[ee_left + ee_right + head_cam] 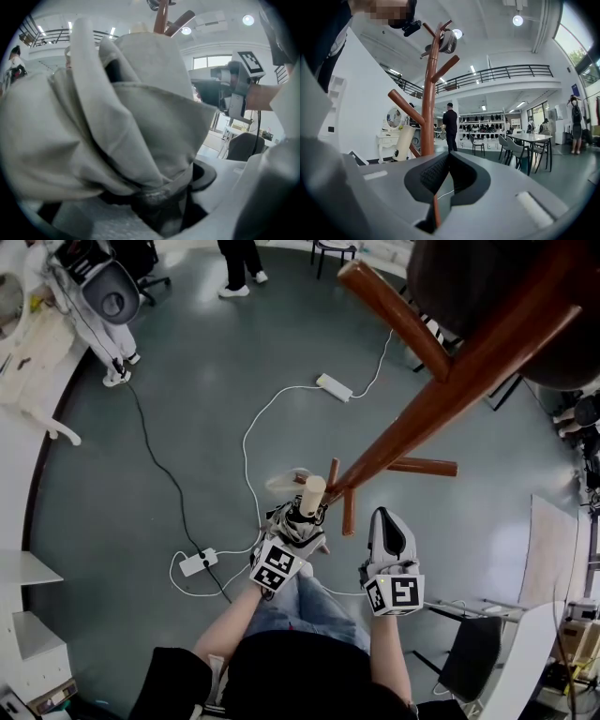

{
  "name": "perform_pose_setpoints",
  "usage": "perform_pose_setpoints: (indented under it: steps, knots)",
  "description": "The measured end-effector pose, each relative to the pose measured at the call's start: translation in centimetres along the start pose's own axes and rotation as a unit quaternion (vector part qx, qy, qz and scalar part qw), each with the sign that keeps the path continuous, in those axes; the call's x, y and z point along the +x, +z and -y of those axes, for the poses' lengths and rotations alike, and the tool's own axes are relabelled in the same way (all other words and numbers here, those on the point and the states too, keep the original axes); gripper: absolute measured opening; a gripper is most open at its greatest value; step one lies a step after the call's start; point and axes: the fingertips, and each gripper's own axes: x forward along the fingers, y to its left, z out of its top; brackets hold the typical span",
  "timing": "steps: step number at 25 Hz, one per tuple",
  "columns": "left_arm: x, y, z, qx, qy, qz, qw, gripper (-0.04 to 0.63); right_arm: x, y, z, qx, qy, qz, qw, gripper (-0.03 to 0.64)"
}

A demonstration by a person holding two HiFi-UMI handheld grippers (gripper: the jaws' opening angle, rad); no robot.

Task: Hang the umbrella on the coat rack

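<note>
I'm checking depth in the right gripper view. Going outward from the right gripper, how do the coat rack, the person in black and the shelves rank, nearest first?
1. coat rack: closest, just ahead, left of centre.
2. person in black: standing mid-room, behind the rack and just right of it.
3. shelves: farthest, along the back wall, right of the person.

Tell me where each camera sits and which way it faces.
Head view: on the person's head, looking steeply down at the floor, coat rack and umbrella; forearms, left gripper, right gripper show.
Left gripper view: on the left gripper, looking along its jaws, filled by the umbrella fabric they clamp; right gripper at right.
Right gripper view: on the right gripper, facing the coat rack; its shut jaws show.
Shared: all three see the coat rack and umbrella.
</note>
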Motion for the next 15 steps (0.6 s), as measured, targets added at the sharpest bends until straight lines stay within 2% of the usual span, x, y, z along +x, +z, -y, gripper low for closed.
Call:
perform_pose_setpoints:
  steps: [9, 15]
  knots:
    - [1.2, -1.2, 0.3, 0.022, -0.031, -0.025, 0.999, 0.308, -0.1, -0.4, 0.7, 0.0, -0.009, -0.005, 1.0, 0.006]
    - [1.4, -2.8, 1.2, 0.021, -0.035, -0.038, 0.9985, 0.308, 0.2, -0.8, 0.5, 0.0, -0.003, -0.008, 1.0, 0.006]
